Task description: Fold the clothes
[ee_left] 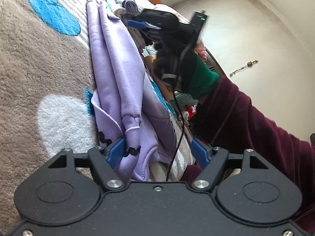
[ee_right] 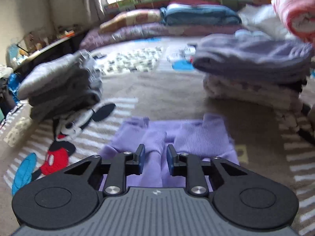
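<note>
Our left gripper (ee_left: pixel 158 150) stands wide over the lilac garment's (ee_left: pixel 116 82) hem on the cartoon blanket (ee_left: pixel 39 63). Our right gripper (ee_right: pixel 156 157), in a gloved hand (ee_left: pixel 177 63), stands narrow astride a cuff, unpressed. Only the right wrist shows folded stacks (ee_right: pixel 254 63) beyond.

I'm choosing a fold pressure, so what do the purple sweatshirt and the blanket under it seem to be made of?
The purple sweatshirt looks like soft matte cotton-type fleece knit: smooth face, thick rounded folds, ribbed hem. The blanket looks like plush synthetic pile, probably fleece or coral velvet: fuzzy, tufted surface with dyed cartoon patches.
</note>
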